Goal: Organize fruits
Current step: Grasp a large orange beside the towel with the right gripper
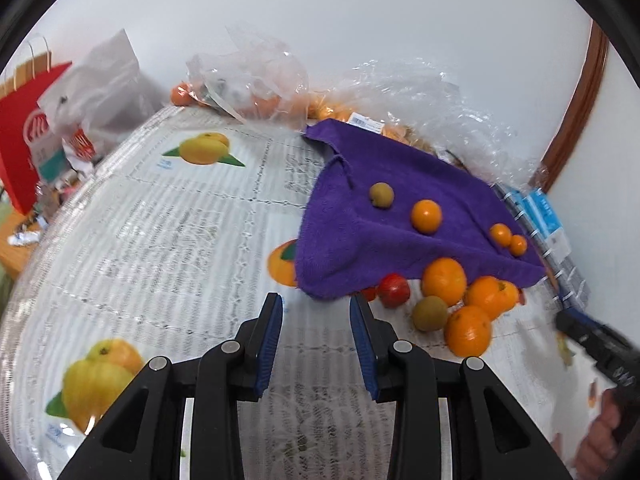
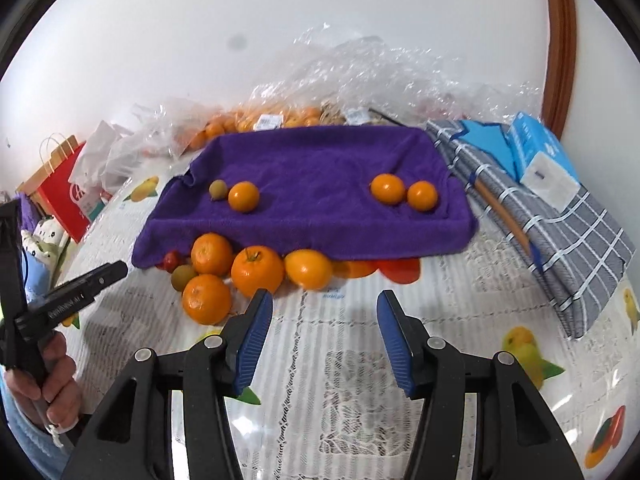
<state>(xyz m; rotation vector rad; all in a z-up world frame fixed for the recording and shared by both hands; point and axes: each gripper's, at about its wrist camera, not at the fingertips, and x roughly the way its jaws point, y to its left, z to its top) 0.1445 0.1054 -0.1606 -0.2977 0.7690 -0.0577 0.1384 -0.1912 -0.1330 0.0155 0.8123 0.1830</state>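
The left gripper (image 1: 316, 312), black with blue ribbed finger pads, hovers low over the lace-patterned white tablecloth printed with fruit pictures (image 1: 160, 232), its fingers spread with nothing between them. It points toward the near corner of the rumpled purple terry towel (image 1: 384, 240). In the right wrist view the person's left hand (image 2: 48, 380) grips that tool's handle at the left edge.

The right gripper (image 2: 325, 312) also hangs just above the cloth, level and facing the towel's front edge, fingers set wide apart and empty.

On the towel lie a small dull-green round fruit (image 2: 218, 190) touching a small orange citrus (image 2: 243, 197), and further right a pair of small orange citrus (image 2: 404, 191) side by side. Along the towel's front edge on the tablecloth sits a cluster of larger oranges (image 2: 240, 272), with a brownish-green fruit (image 2: 182, 277) and a small red fruit (image 2: 172, 260) at its left. Crumpled clear plastic bags (image 2: 360, 76) holding more oranges lie behind the towel.
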